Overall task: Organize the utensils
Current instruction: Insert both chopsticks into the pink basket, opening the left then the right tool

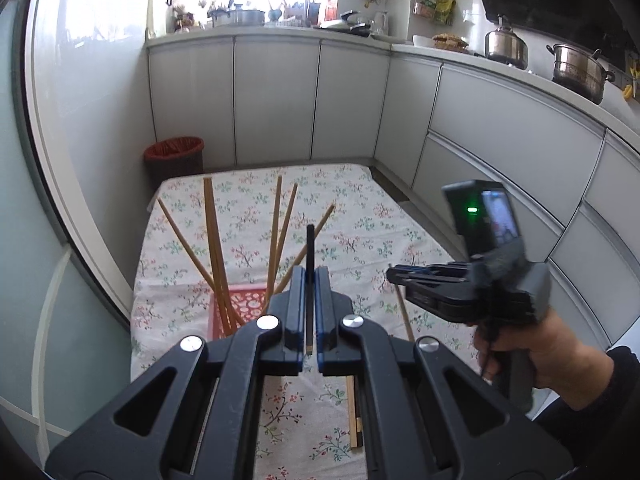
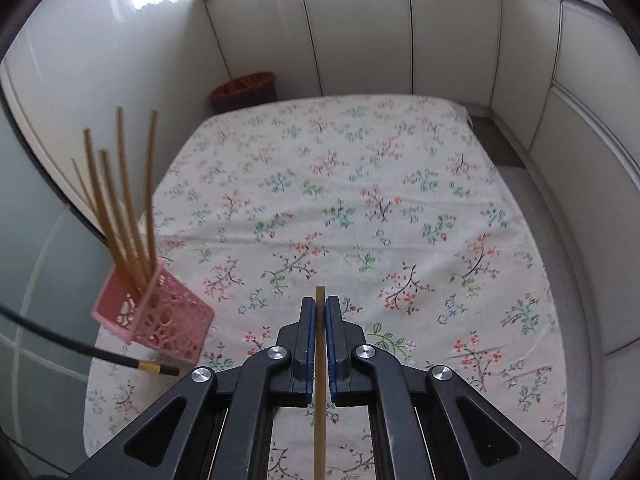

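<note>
While no writing is legible, both grippers — left (image 1: 307, 280), right (image 2: 320, 312) — pinch chopsticks.

Wooden chopsticks (image 2: 124, 208) upright in pink basket (image 2: 168, 320)

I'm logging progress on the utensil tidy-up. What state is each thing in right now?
Left hand-held gripper: shut on a dark chopstick.
Right hand-held gripper: shut on a wooden chopstick.
Pink basket: on the table, holding several upright chopsticks.
Loose chopstick: lying on the tablecloth.
</note>
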A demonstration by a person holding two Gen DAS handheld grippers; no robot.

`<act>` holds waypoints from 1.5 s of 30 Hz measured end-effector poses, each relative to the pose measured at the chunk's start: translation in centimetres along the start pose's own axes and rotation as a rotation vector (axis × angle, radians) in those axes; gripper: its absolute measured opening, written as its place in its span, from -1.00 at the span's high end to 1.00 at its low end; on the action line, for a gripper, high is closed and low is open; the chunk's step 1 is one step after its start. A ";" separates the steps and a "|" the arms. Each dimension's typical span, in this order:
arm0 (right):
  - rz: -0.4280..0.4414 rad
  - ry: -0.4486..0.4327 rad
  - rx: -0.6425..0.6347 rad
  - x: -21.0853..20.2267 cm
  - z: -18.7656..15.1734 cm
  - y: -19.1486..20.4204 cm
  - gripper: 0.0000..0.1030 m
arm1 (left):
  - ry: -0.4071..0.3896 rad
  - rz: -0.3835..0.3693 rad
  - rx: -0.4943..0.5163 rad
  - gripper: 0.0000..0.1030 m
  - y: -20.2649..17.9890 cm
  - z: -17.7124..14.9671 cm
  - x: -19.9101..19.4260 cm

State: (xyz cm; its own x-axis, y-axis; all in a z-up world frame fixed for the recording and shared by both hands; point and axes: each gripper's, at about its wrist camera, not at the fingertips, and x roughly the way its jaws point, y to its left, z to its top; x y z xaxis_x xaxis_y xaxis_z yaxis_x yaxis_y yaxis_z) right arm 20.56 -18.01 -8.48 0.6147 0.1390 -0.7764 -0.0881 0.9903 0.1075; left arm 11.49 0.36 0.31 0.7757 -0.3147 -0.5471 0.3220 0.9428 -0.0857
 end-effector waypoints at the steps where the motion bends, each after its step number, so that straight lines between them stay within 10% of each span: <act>1: -0.003 -0.033 -0.016 -1.4 -0.1 0.2 0.91 | -0.015 0.001 0.001 0.91 -0.1 0.2 -0.4; 20: 0.048 -0.462 -0.106 -16.9 1.8 6.0 0.91 | -0.327 0.056 -0.049 0.91 2.1 3.6 -6.1; 45: 0.140 -0.525 -0.089 -19.0 2.9 9.6 0.91 | -0.111 0.156 -0.081 0.91 4.5 2.4 2.9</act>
State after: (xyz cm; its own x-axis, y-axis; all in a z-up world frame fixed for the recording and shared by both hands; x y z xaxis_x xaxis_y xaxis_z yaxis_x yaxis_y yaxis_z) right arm 10.34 -11.10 9.09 0.8988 0.2745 -0.3418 -0.2494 0.9614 0.1165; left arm 16.46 3.43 0.38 0.8694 -0.1698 -0.4641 0.1516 0.9855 -0.0765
